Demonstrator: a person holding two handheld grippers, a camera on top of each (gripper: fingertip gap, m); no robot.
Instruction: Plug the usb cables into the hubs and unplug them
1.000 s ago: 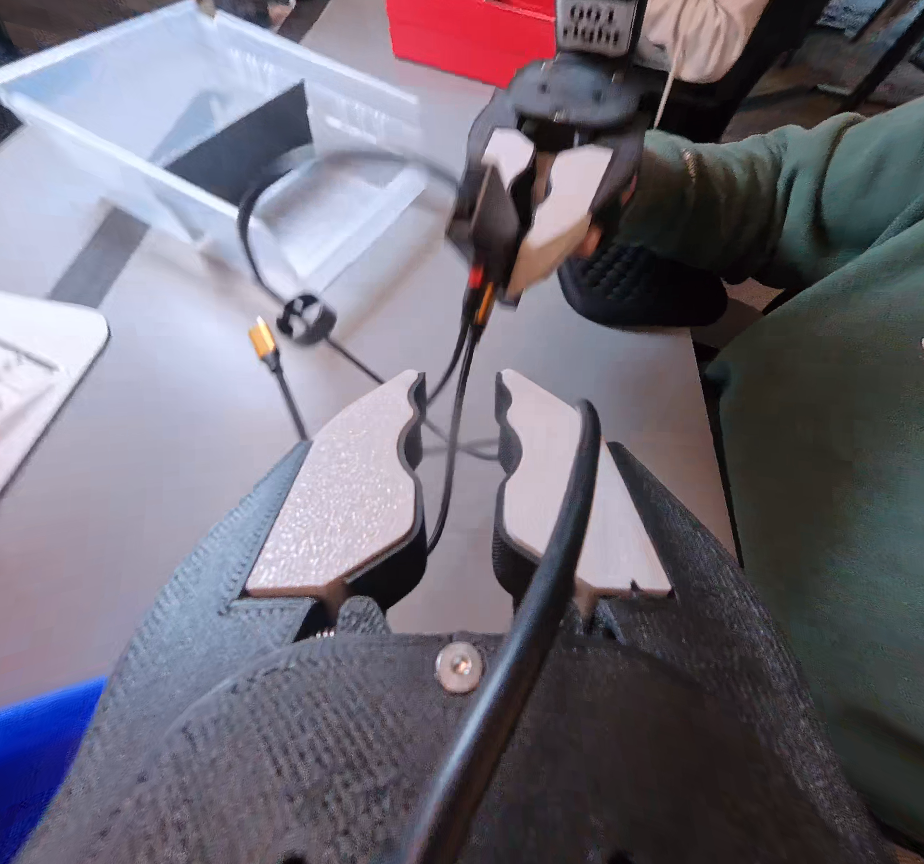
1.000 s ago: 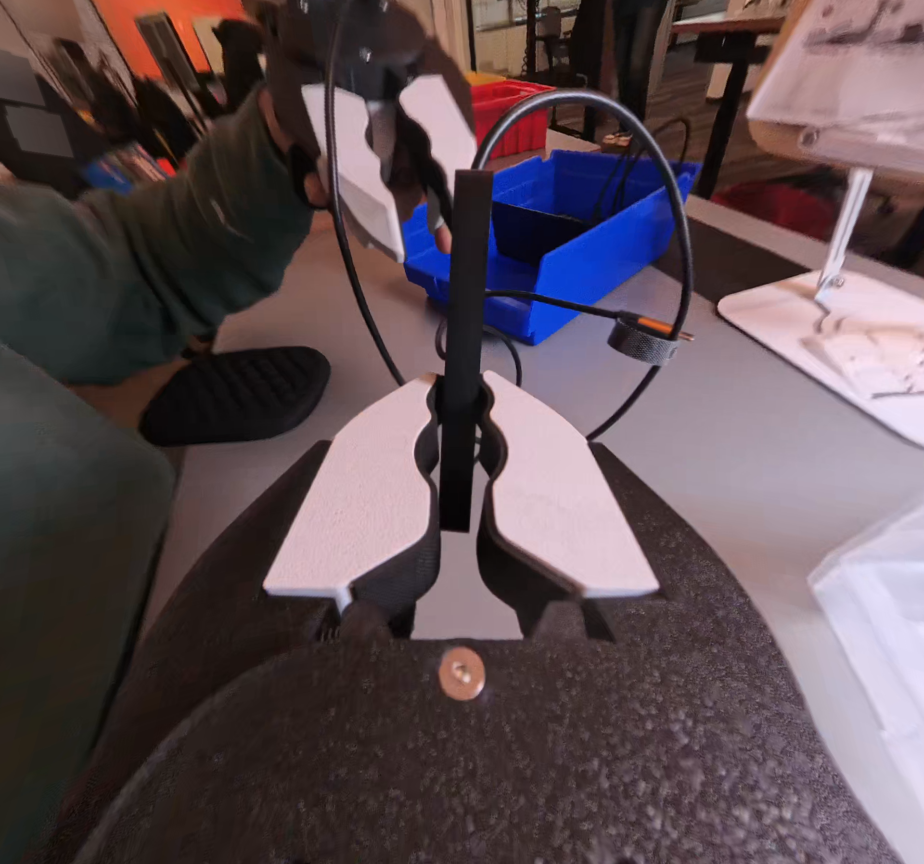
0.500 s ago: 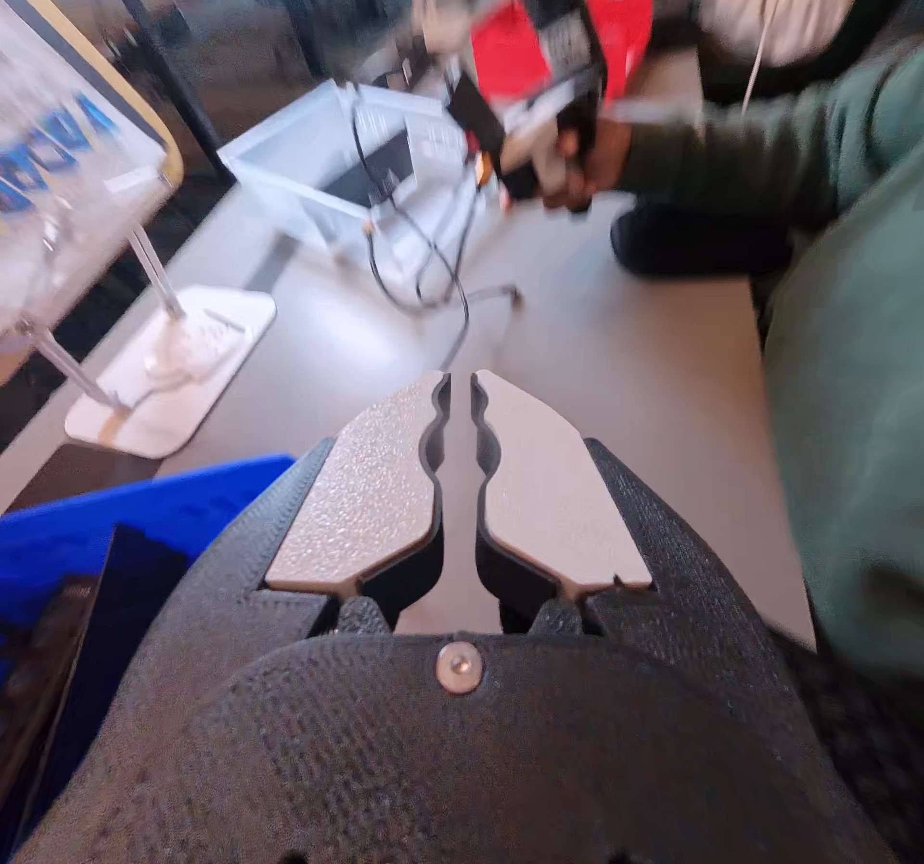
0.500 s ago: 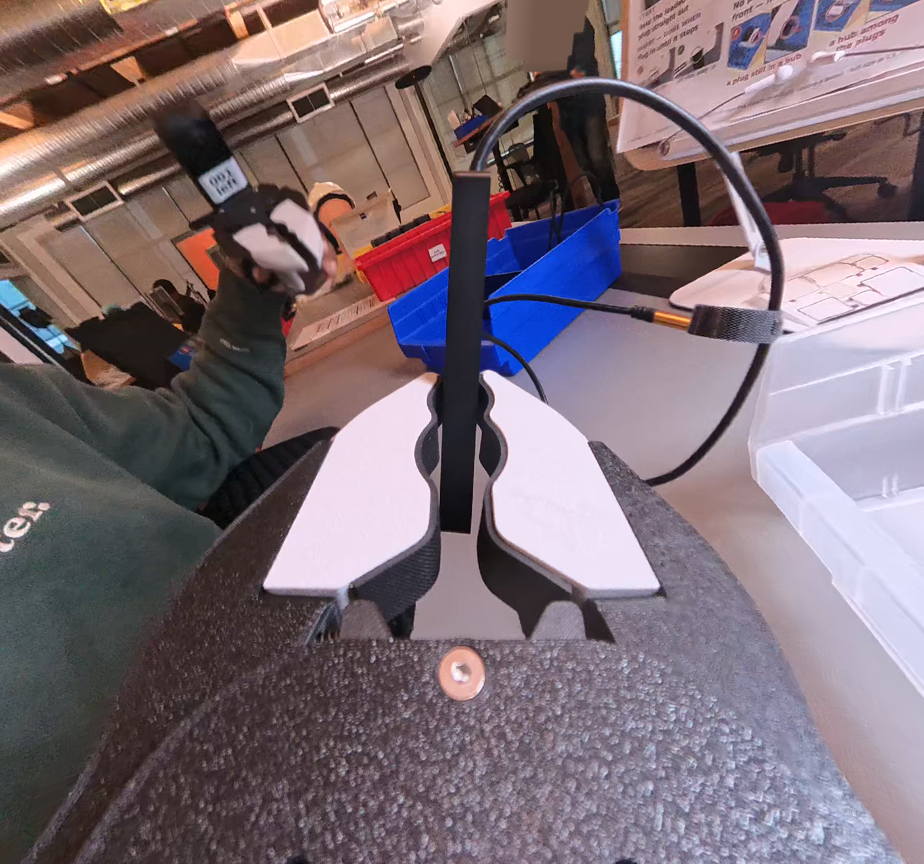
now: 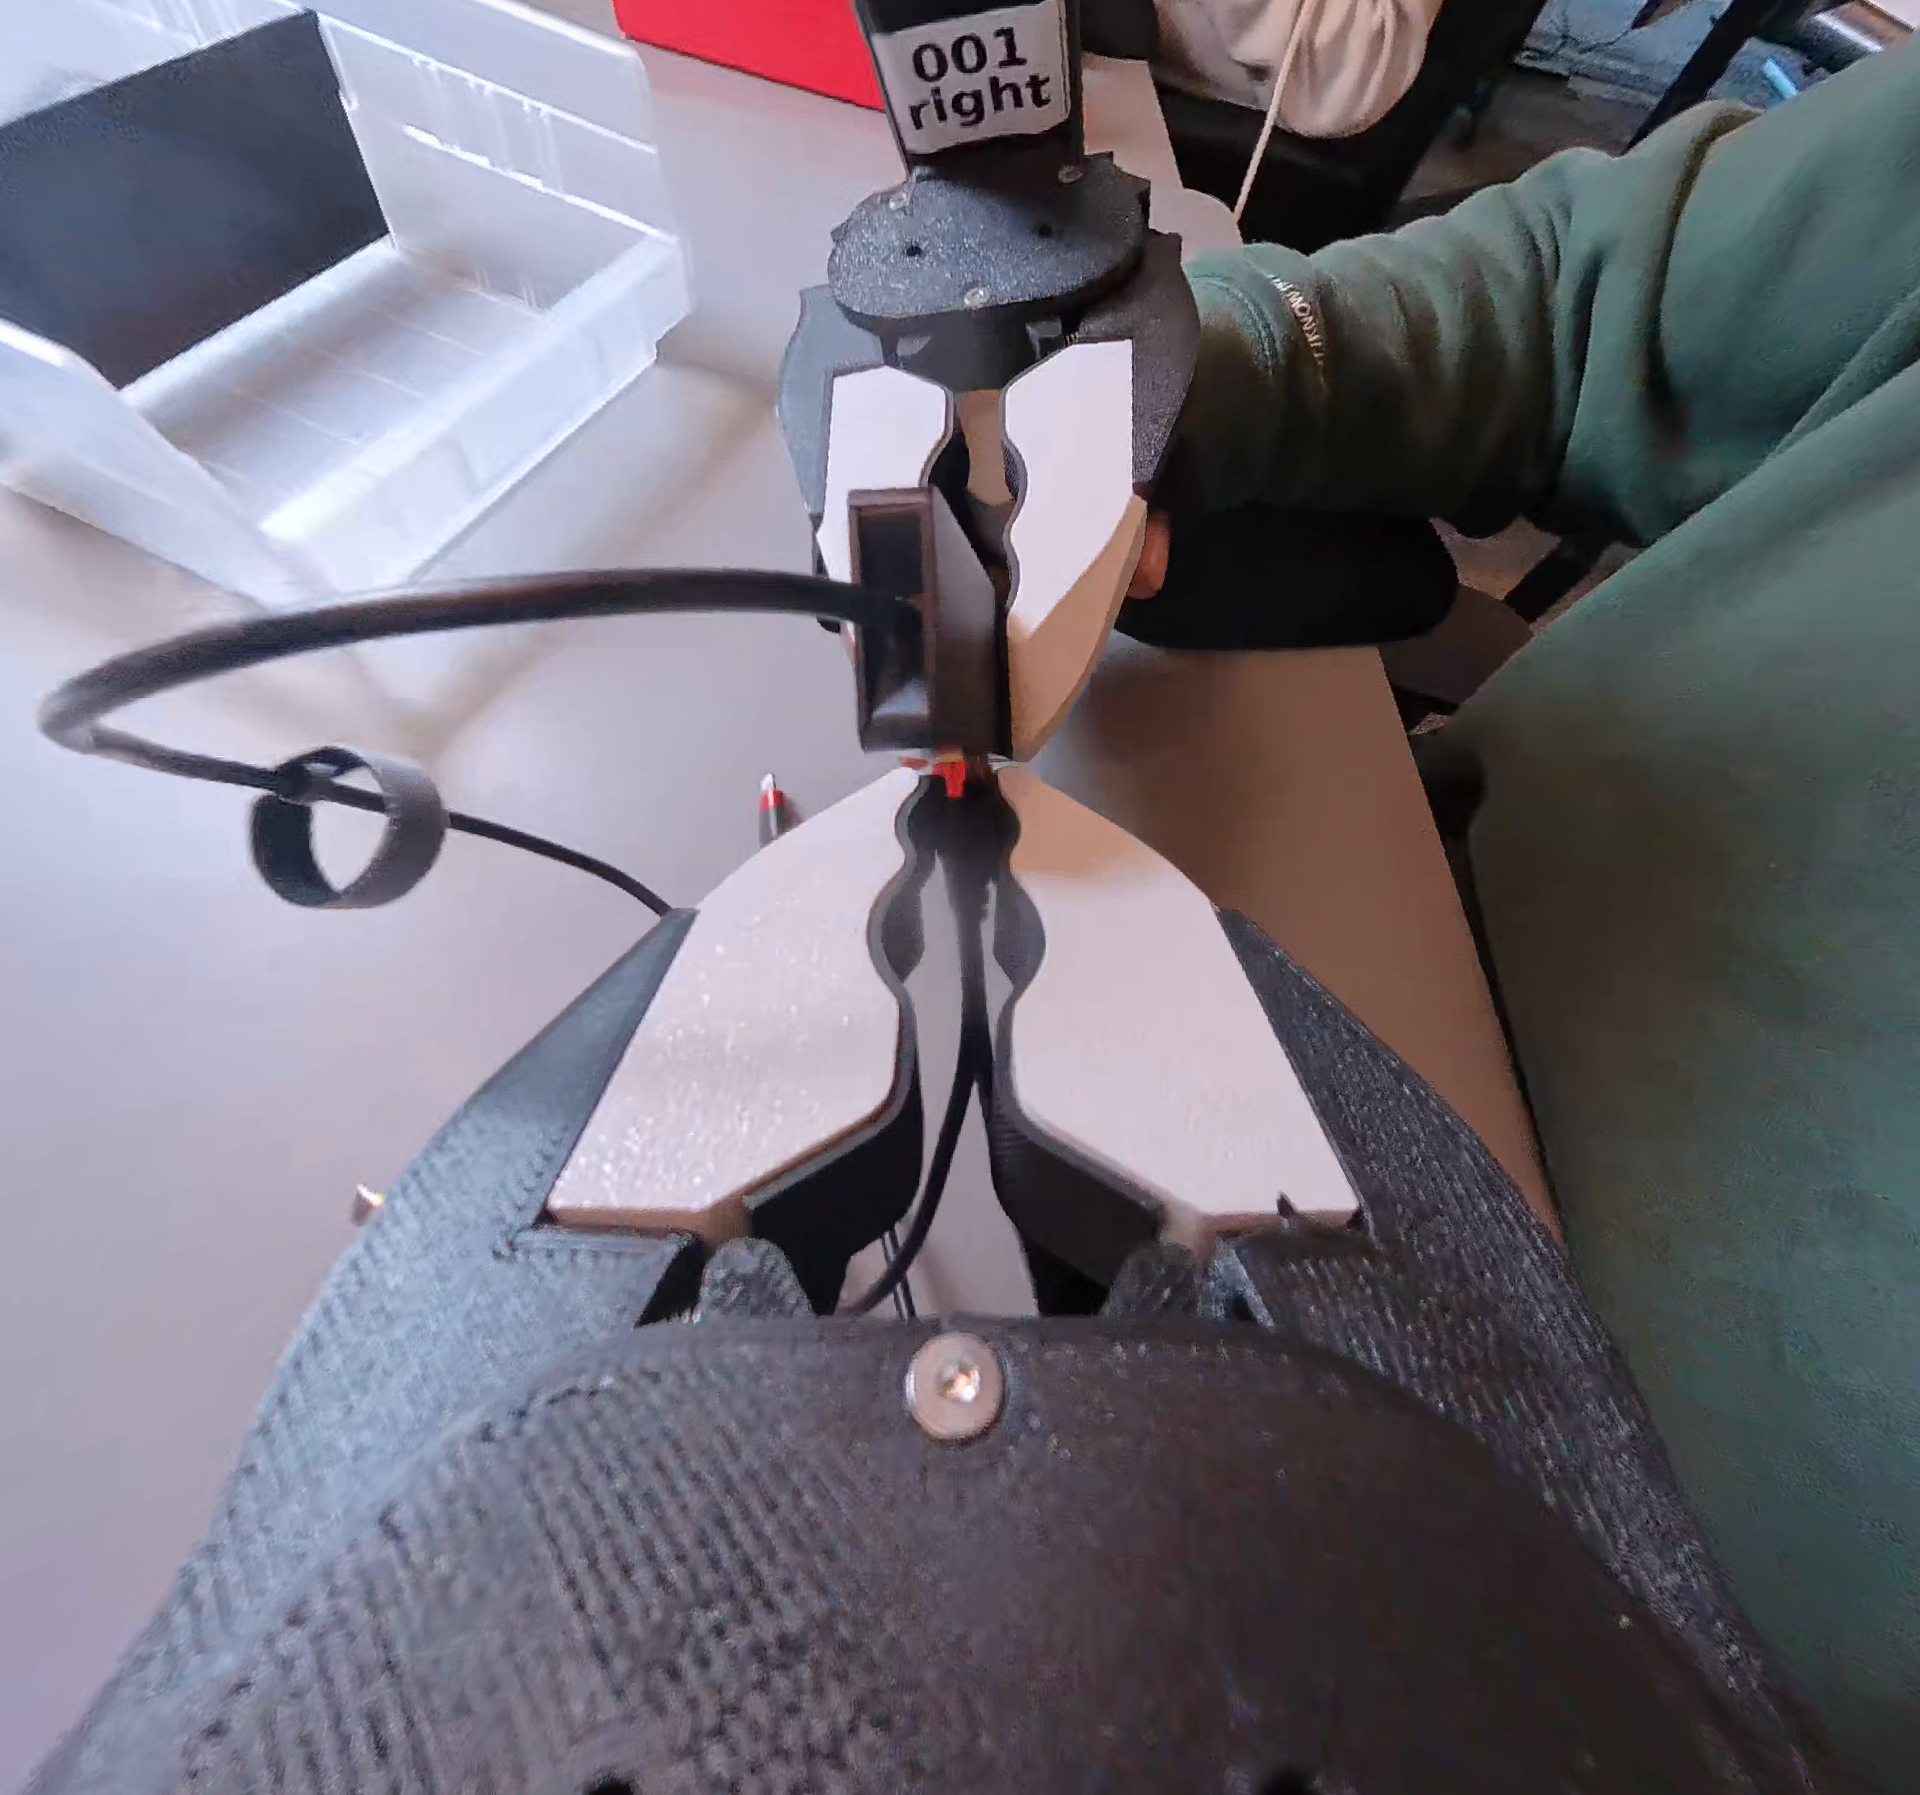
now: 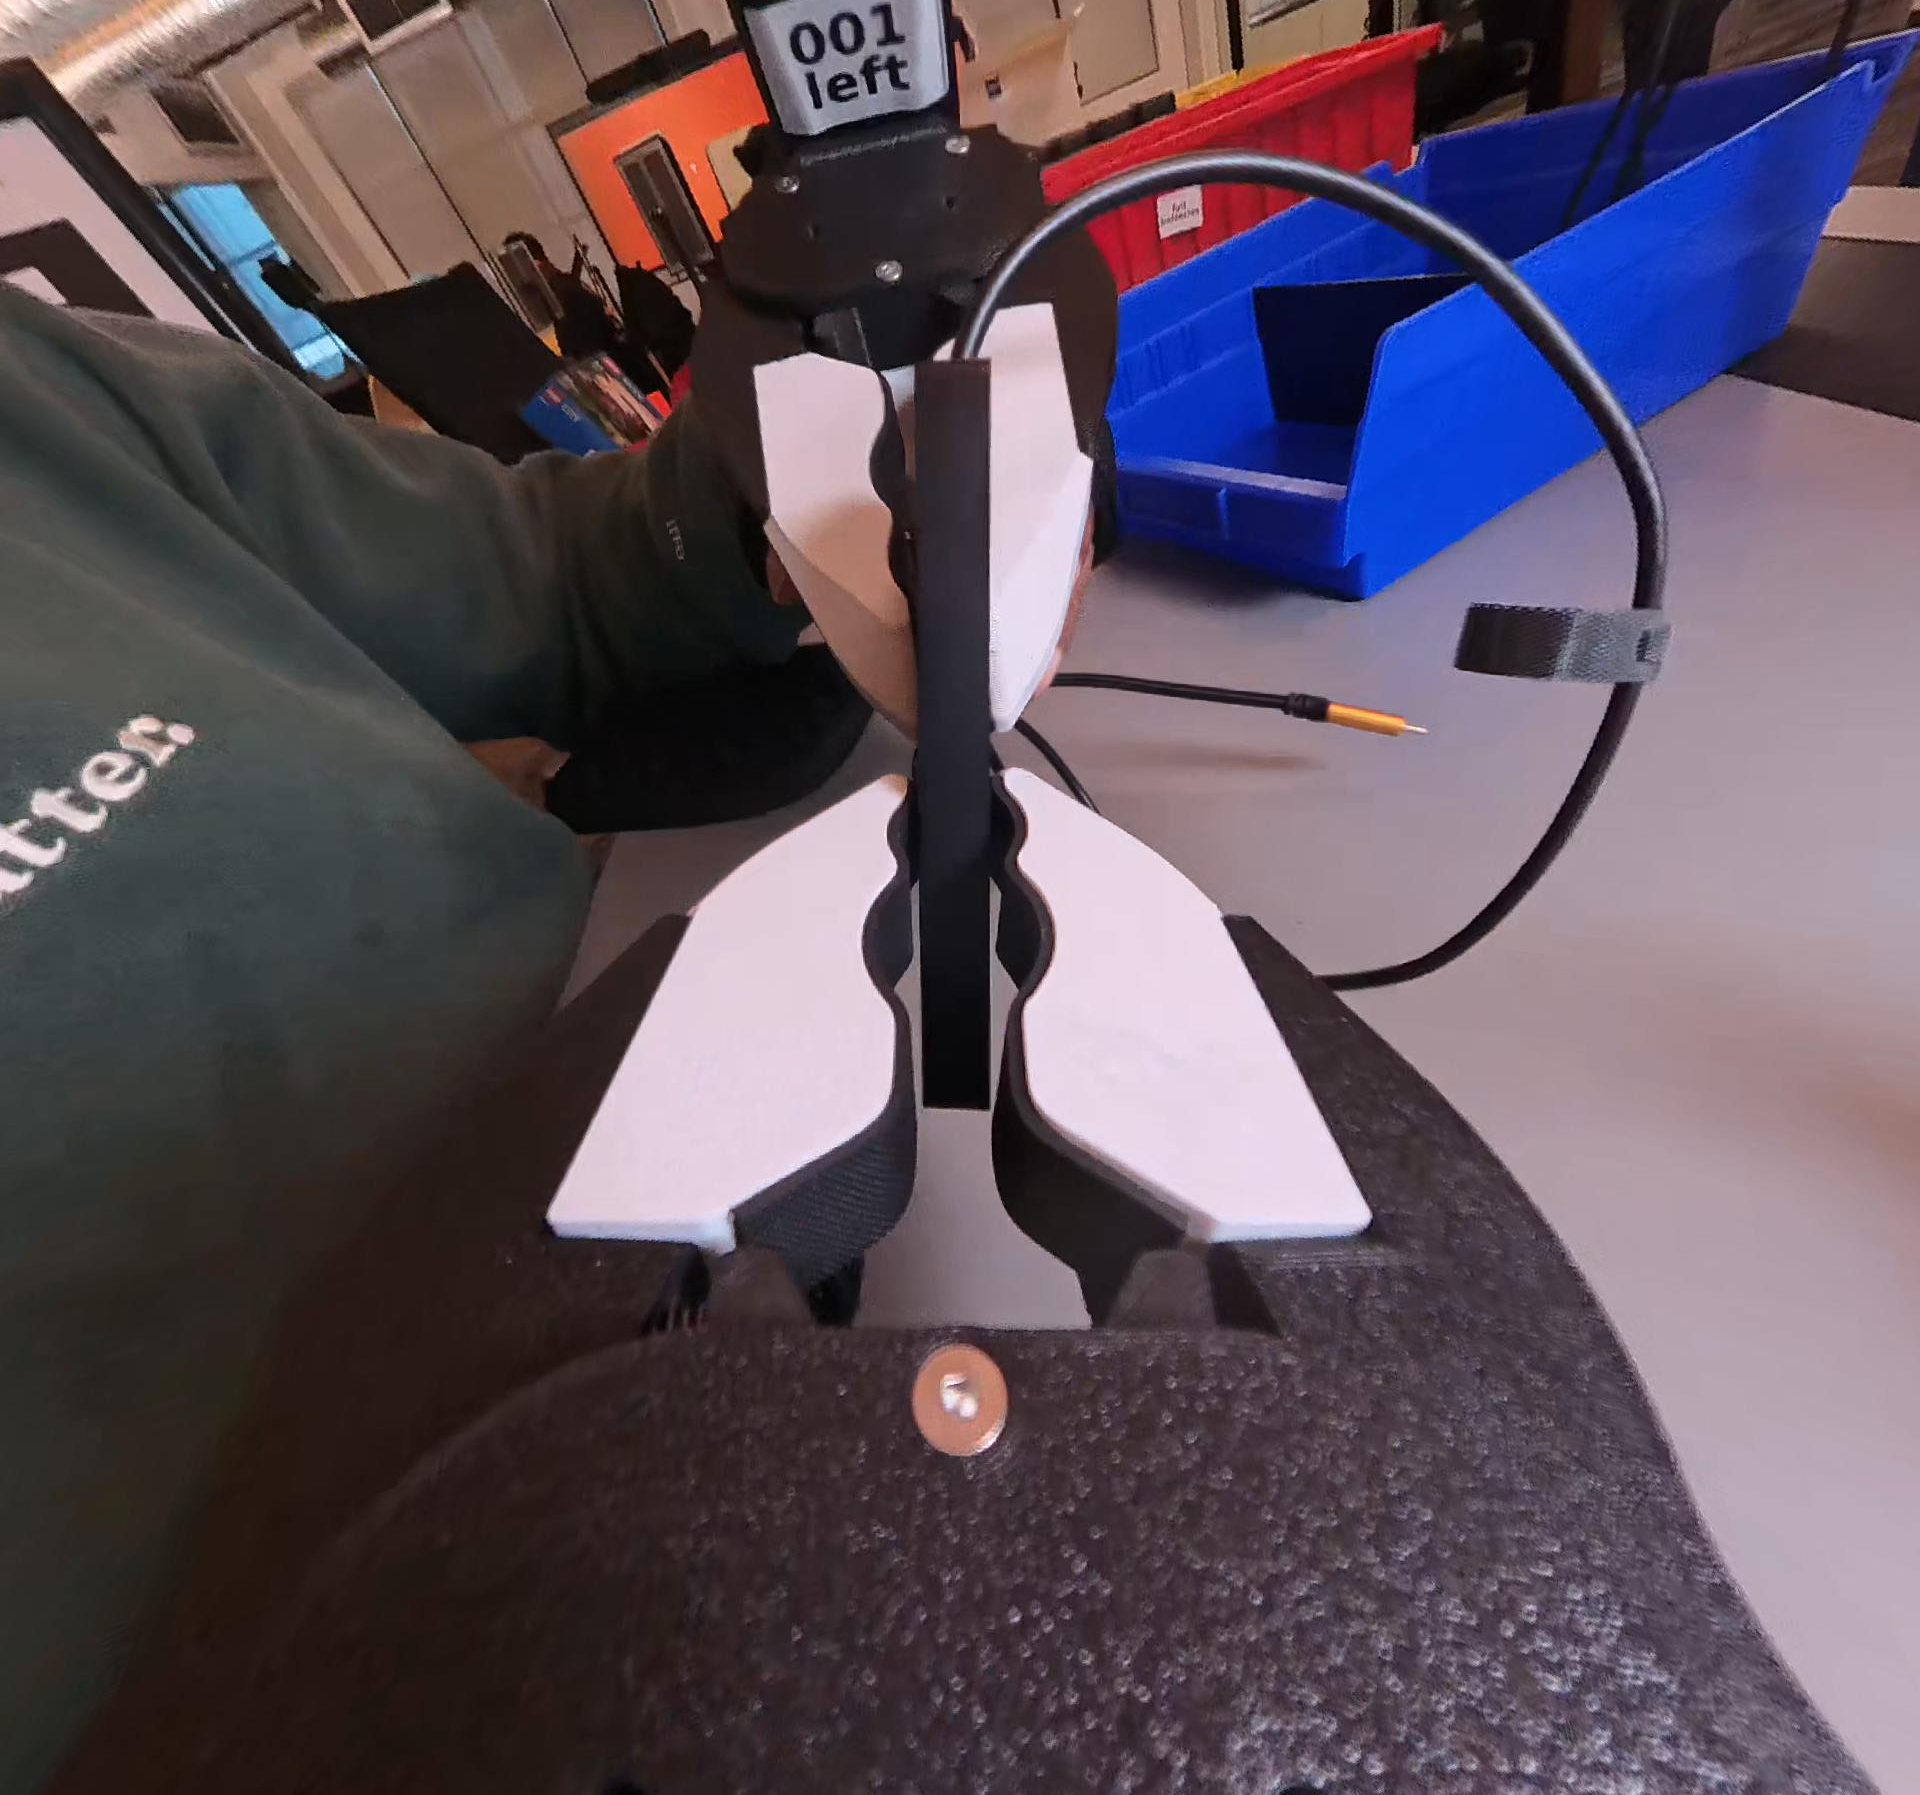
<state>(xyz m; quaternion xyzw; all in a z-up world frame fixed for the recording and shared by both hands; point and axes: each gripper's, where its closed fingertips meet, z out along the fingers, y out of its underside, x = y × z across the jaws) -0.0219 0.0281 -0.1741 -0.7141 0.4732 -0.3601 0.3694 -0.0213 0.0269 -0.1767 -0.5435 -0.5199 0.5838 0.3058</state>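
Our right claw (image 6: 951, 800) clamps the black hub (image 6: 951, 737) upright above the grey tabletop (image 6: 1558, 862). Our left claw (image 5: 951, 795) pinches a thin cable's red-tipped plug (image 5: 945, 781) just beneath the hub, its thick lead (image 5: 416, 613) curling leftward.

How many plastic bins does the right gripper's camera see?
2: a blue bin at right, and a red bin just behind it; others may be hidden.
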